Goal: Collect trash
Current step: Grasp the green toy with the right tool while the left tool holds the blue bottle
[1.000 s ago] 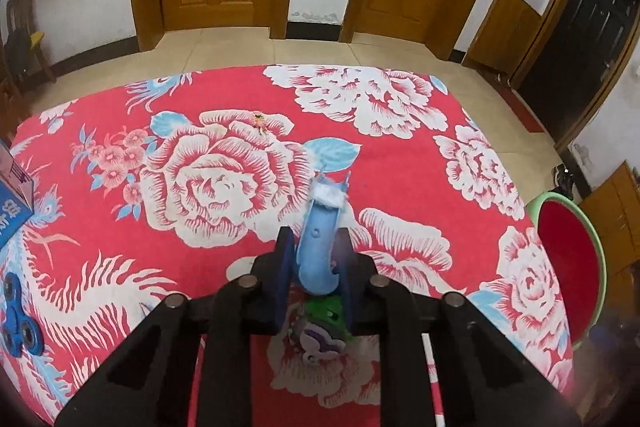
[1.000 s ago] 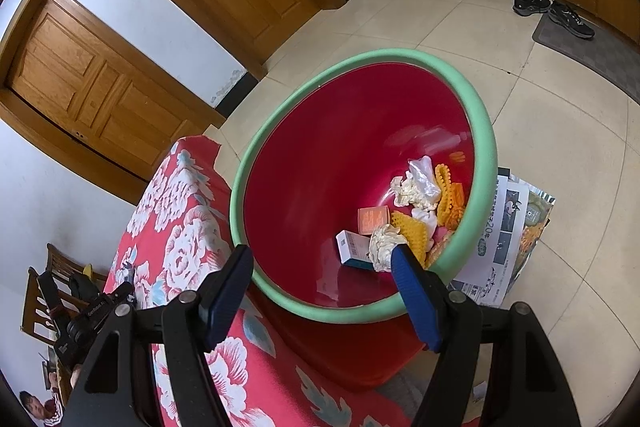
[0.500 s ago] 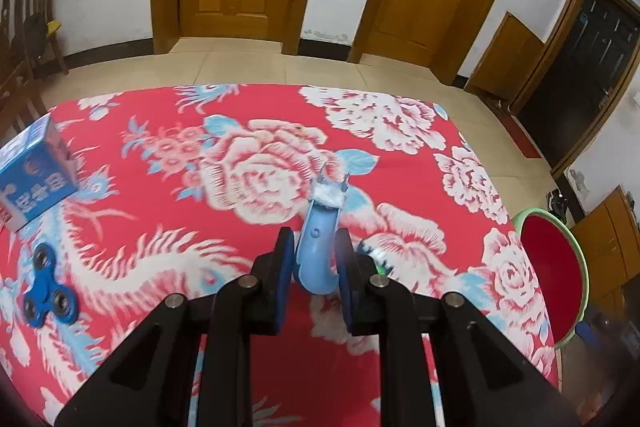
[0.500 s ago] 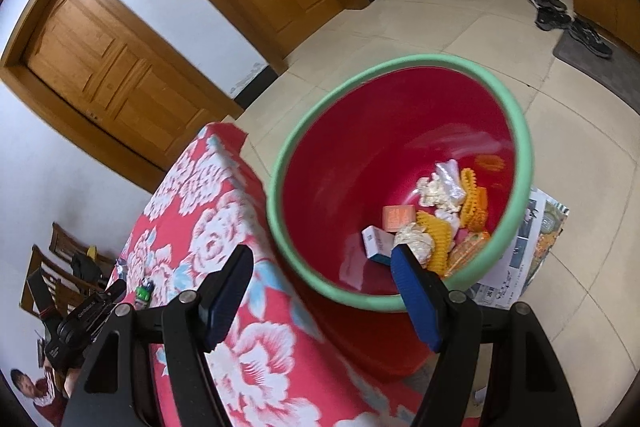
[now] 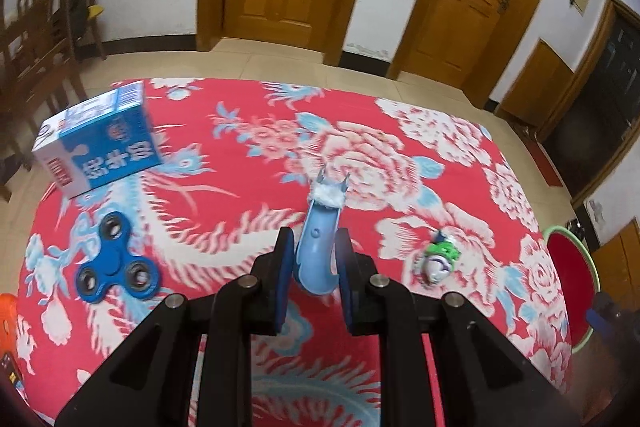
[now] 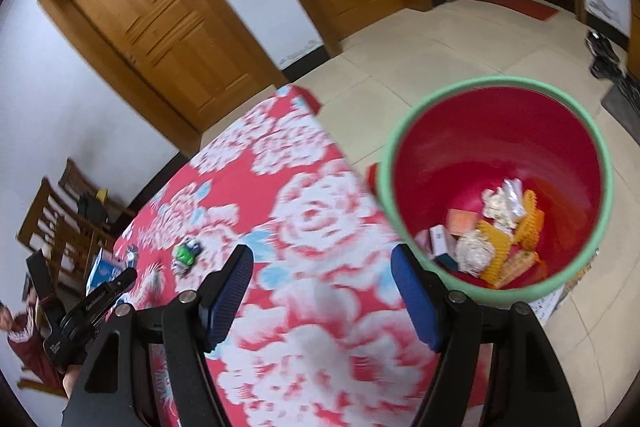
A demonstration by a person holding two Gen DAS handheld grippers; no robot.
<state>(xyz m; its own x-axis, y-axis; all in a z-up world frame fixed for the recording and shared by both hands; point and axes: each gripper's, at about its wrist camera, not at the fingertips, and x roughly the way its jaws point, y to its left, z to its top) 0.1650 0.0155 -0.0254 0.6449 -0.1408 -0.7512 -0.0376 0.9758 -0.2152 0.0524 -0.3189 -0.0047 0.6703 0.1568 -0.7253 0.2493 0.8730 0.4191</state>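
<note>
Left wrist view: left tongs (image 5: 312,267) are clamped on a curved blue plastic piece (image 5: 319,247) at lower centre, its tufted tip, blurred, poking beyond the pads; it could twist loose. Right tongs (image 6: 322,291) stand apart, empty. Red bin (image 6: 496,163), far right, sits off the bench (image 5: 400,131), so an early release would miss.
</note>
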